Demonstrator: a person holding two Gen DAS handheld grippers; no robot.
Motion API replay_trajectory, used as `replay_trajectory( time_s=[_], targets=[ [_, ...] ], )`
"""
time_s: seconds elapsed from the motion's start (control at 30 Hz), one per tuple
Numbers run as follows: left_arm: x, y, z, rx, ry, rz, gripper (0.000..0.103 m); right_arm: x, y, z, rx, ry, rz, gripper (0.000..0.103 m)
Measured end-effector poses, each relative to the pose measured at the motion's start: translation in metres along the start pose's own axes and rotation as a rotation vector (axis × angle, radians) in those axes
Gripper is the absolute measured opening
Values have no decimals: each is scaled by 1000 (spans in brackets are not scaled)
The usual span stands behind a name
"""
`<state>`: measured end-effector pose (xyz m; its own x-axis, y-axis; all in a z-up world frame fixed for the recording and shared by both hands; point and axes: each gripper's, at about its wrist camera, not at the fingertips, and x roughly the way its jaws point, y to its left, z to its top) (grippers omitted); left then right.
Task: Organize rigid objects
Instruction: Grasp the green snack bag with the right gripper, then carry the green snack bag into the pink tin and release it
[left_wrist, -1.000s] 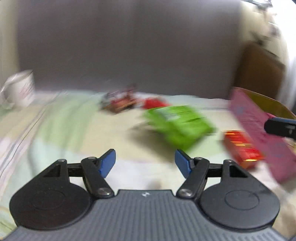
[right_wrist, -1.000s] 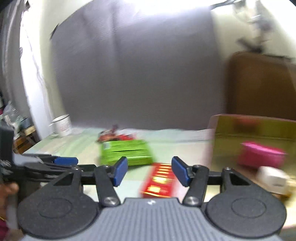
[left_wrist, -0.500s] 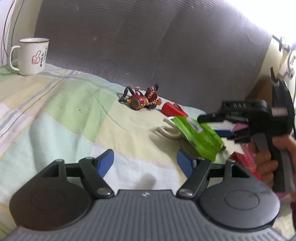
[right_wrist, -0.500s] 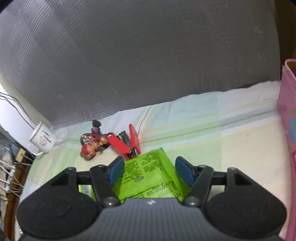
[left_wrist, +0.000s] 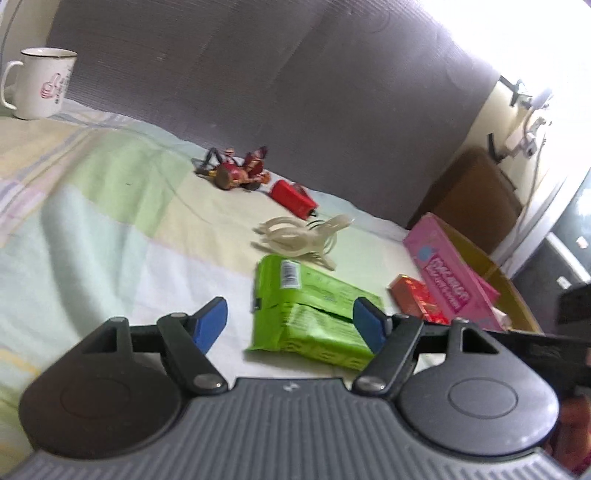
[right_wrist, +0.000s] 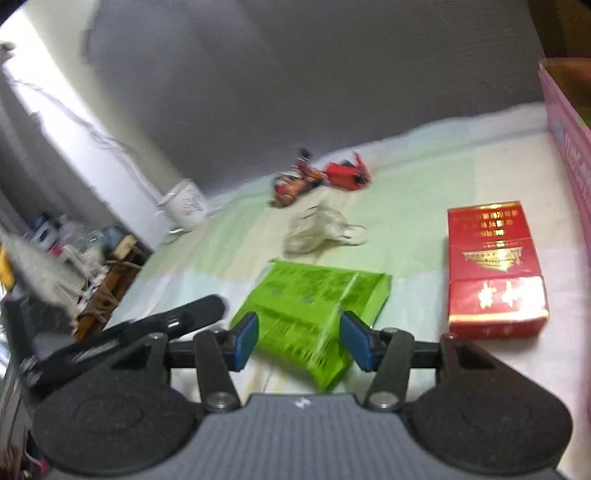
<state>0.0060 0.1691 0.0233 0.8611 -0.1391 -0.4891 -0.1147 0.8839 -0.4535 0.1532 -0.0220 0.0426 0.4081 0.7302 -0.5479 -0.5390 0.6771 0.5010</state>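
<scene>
Green packet (right_wrist: 314, 314) lies on the bed, ahead of my right tool (right_wrist: 299, 341), whose jaws stand apart and empty; left tool (left_wrist: 291, 325) is likewise apart. Beyond the packet the red box (right_wrist: 495, 269), clips and figurine lie loose, so I judge most sorting remains

A bare stretch of pale checked bedsheet (left_wrist: 92, 229) lies open on the left, reaching back to a white mug (left_wrist: 40, 86). The middle is crowded: a green packet (left_wrist: 306, 310), white clips (left_wrist: 299, 236), a red stapler (left_wrist: 293, 199) and a toy figure (left_wrist: 236, 173). On the right, a red box (right_wrist: 495, 269) and a pink carton (left_wrist: 450, 273) block the way.
</scene>
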Motion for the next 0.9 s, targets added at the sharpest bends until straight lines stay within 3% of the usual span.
replay_trajectory(
  time_s=[0.07, 0.23, 0.33, 0.37, 0.4, 0.47, 0.53, 0.6, 0.77, 0.9],
  targets=[
    [6, 0, 5, -16, 14, 25, 77, -5, 10, -3, -62, -50, -47, 73],
    [33, -7, 12, 45, 76, 37, 75, 5, 28, -10, -244, -44, -145, 74],
    [42, -14, 11, 104, 69, 67, 68, 19, 42, -22, -387, -7, -215, 74],
    [43, -16, 10, 113, 68, 67, 65, 21, 40, -25, -415, 4, -222, 72],
    [44, -17, 9, 107, 72, 48, 55, 28, 40, -25, -423, 16, -230, 72],
    [43, -16, 8, 58, 106, -16, 46, 36, 39, -26, -435, 1, -247, 60],
    [34, -25, 10, 27, 108, 0, 46, 35, 39, -24, -432, -5, -227, 53],
    [19, -42, 16, 50, 58, -22, 46, 23, 44, -24, -445, -38, -225, 53],
    [-2, -108, 35, 146, -43, -151, 46, -45, 52, -15, -513, -223, -266, 53],
    [30, -164, 27, 218, 13, -224, 46, -98, 29, -15, -511, -327, -356, 53]
  ],
)
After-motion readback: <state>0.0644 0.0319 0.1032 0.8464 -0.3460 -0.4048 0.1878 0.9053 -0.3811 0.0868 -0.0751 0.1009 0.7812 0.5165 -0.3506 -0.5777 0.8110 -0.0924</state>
